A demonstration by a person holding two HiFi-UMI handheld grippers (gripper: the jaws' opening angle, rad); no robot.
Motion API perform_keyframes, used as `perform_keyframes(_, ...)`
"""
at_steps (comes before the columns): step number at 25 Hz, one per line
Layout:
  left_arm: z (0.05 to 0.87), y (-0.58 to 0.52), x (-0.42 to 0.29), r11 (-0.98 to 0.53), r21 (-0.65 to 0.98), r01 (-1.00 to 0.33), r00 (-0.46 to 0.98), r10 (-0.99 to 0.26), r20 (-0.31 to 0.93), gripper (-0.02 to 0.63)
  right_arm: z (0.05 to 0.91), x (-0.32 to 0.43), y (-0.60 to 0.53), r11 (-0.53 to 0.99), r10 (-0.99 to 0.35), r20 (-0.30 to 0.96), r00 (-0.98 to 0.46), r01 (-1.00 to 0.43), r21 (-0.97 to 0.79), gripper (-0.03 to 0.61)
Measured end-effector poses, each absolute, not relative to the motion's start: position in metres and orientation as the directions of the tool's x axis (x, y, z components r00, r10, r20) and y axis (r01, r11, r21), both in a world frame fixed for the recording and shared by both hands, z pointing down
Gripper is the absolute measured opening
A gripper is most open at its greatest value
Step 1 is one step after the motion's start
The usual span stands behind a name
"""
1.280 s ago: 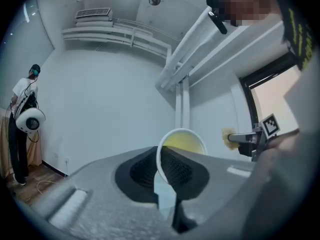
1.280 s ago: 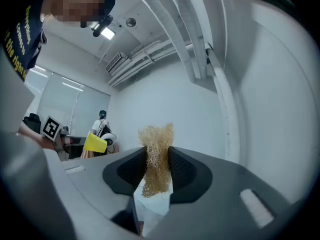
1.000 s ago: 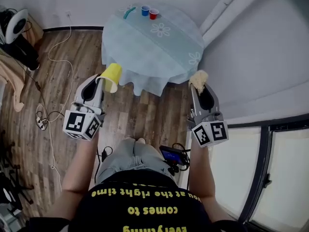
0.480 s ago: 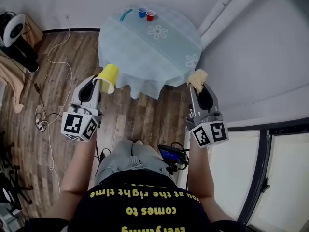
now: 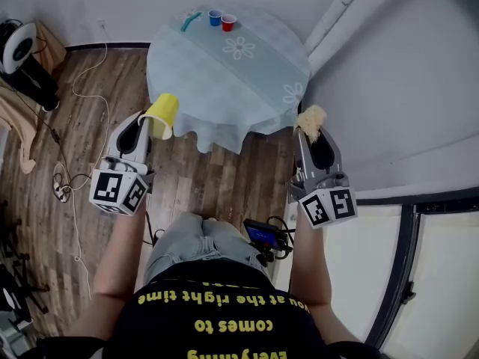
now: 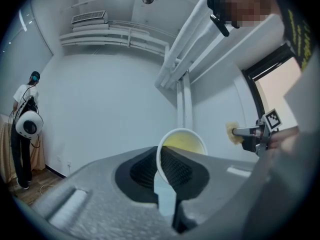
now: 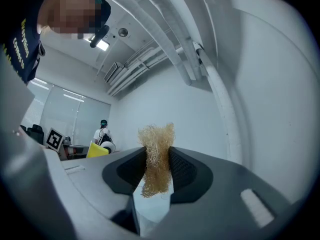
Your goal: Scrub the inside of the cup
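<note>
As fingers [image 6: 181,173] pinch it, cup [image 6: 189,142] tilts.

Open air between left gripper [image 5: 152,124] and right gripper [image 5: 309,131] — table [image 5: 224,81] just ahead, wall [image 5: 404,88] at right

Left gripper [image 5: 150,126] level, jaws pinched on yellow cup [image 5: 165,113] wall. Right gripper [image 5: 309,134] level, well apart, jaws clamped on fibrous scrubber [image 5: 310,118]. Left forearm [image 5: 120,253], right forearm [image 5: 308,264] stretched forward.

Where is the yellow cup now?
In the head view the yellow cup is at the left, held by its rim in the left gripper, beside the round table.
</note>
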State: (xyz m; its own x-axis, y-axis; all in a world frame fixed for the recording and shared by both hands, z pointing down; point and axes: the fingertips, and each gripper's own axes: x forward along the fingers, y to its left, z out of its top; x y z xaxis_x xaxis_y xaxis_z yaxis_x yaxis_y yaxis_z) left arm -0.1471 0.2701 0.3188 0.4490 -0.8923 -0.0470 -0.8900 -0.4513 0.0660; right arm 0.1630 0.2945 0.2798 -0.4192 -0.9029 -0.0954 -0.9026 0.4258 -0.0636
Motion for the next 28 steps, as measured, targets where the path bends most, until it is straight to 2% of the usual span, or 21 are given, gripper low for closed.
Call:
perform_keyframes(13,0.321,0.235,-0.159,-0.436,0.078,-0.897,0.432,-0.9,-0.059,0.018,0.282,0.144,0.258,0.456,-0.888,-0.093,-0.45,-0.888,-0.062,0.137)
perform_keyframes(28,0.335,0.107,-0.17,-0.494,0.103,-0.864,0.491,-0.87,-0.048,0.018,0.284,0.118,0.153,0.422,-0.905,-0.064,-0.42,-0.906,-0.039,0.137)
